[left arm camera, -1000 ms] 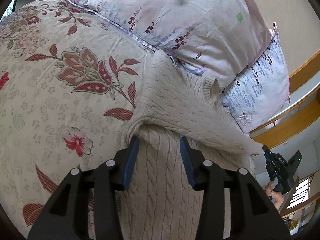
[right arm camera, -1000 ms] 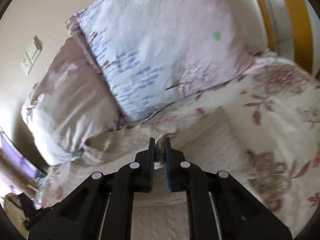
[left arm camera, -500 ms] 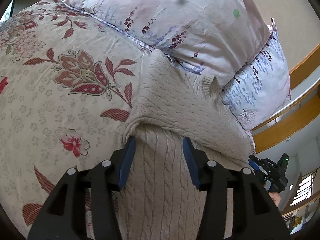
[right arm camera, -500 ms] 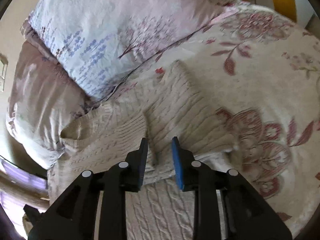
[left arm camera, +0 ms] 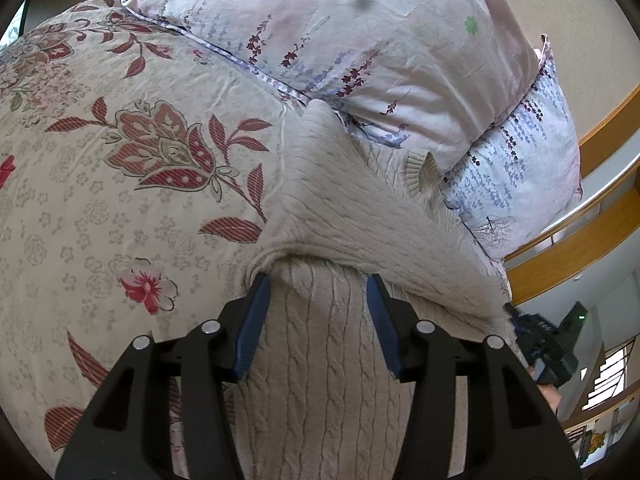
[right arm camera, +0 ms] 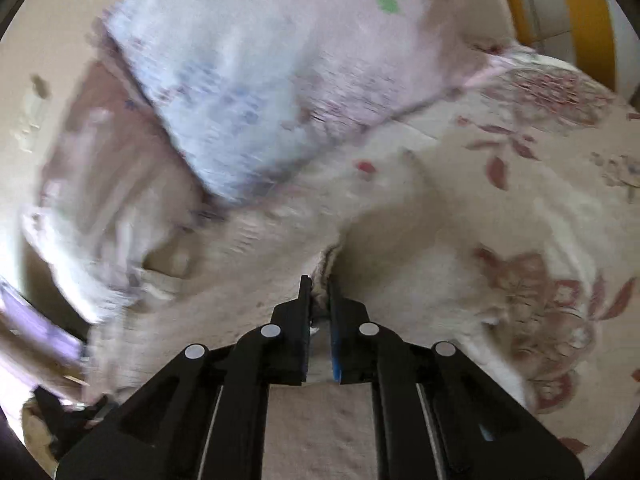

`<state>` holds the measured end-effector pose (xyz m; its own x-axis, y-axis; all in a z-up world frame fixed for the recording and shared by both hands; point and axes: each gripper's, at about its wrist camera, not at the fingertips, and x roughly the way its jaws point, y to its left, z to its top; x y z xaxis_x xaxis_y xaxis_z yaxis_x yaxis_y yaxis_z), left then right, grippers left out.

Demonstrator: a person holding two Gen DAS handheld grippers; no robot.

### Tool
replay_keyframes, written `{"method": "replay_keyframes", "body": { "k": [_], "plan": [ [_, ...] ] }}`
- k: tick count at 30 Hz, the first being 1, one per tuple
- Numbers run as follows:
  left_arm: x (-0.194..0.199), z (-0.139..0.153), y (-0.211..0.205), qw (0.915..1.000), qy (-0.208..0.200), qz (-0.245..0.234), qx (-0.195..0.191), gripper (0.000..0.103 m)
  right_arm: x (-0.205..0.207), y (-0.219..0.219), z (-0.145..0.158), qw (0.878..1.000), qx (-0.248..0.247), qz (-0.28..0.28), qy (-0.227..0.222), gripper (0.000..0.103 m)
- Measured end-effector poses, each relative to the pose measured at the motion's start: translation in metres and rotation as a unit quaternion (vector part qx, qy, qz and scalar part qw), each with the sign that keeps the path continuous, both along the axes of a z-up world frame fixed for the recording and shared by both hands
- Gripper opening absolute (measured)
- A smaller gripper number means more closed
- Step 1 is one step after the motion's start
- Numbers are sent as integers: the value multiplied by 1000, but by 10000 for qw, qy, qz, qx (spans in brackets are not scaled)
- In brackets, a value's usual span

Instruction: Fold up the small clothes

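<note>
1. On the bed's floral quilt (left arm camera: 120,208), against the pillows (left arm camera: 360,40), lies the cream cable-knit sweater (left arm camera: 320,360), partly folded.
2. Left gripper (left arm camera: 316,296) stands spread astride it, probably steadying the body.
3. Right gripper (right arm camera: 320,288) is pressed together, pinching a knit edge, likely to carry a fold.

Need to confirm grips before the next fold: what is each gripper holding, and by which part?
Right gripper pinches the folded edge of the cream knit sweater. Left gripper straddles the sweater with jaws apart, gripping nothing.
</note>
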<state>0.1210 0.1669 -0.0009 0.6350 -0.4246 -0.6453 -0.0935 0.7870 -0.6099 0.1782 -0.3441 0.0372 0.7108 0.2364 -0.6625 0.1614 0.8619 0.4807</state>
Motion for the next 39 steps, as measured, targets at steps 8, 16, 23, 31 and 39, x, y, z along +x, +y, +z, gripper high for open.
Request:
{"method": "replay_keyframes", "body": {
  "k": [8, 16, 23, 31, 39],
  "plan": [
    [-4, 3, 4, 9998, 28, -109, -148, 52, 0, -1, -2, 9988, 77, 265, 401, 44],
    [-39, 9, 15, 9987, -89, -502, 12, 53, -65, -42, 7, 9965, 583, 595, 86, 62],
    [-76, 1, 25, 9979, -35, -630, -116, 51, -118, -73, -13, 9958, 636, 512, 419, 61],
    [-111, -6, 18, 9935, -43, -969, -601, 44, -155, -69, -26, 9881, 1013, 946, 661, 42],
    [-140, -13, 5, 9826, -40, -1480, -1126, 29, -187, -61, -43, 9717, 1732, 1461, 667, 32]
  ]
}}
